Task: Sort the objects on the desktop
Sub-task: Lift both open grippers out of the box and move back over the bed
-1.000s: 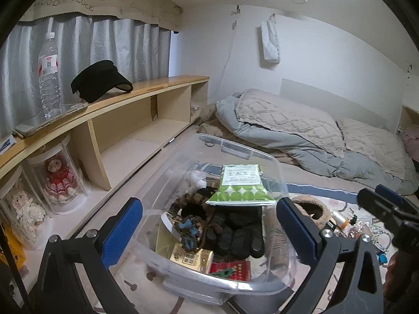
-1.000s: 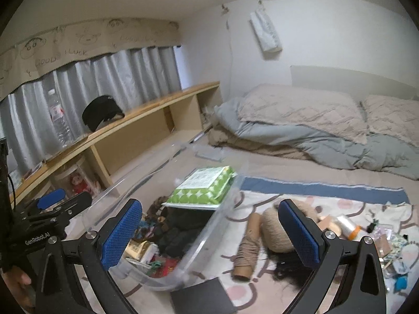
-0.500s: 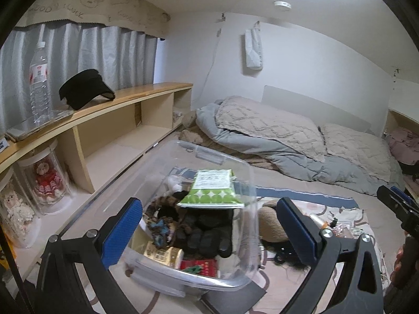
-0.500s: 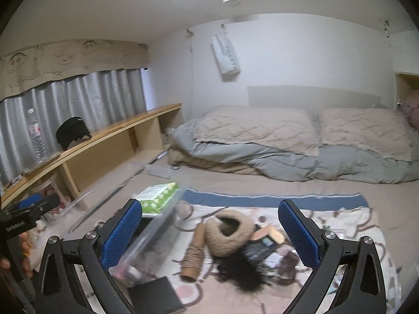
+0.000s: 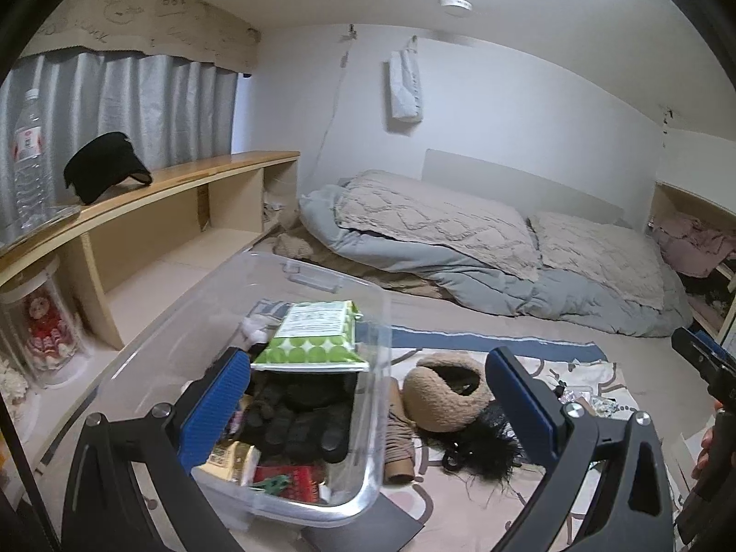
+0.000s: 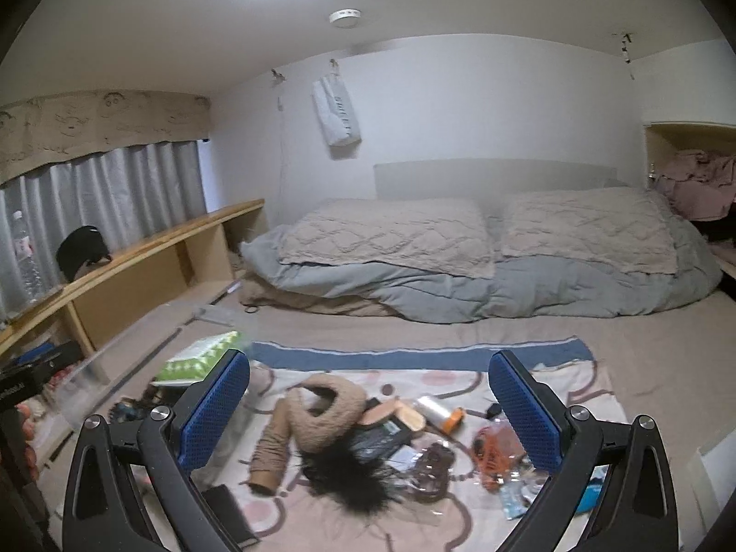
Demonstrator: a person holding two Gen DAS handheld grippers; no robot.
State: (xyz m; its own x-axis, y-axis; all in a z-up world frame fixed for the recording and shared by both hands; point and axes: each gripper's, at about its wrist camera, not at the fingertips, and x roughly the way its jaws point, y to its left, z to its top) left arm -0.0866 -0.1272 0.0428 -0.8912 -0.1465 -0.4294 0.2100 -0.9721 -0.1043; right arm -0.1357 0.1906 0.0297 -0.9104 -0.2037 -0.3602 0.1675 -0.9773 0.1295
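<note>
Right wrist view: both grippers spread and empty above the loose pile on the patterned mat, clear plastic storage bin to the left.
Your right gripper hovers wide apart over the tan fleecy earmuff band, which looks light, soft and squashy; take it across the fleece arc, not at the black feathery tuft lying against it, which would likely slip or shed. The brown cardboard tube just beside looks stiff and light and may roll. Your left gripper is also spread, holding nothing, angled down at the bin's near right corner; the green dotted wipes pack lies on top inside.
</note>
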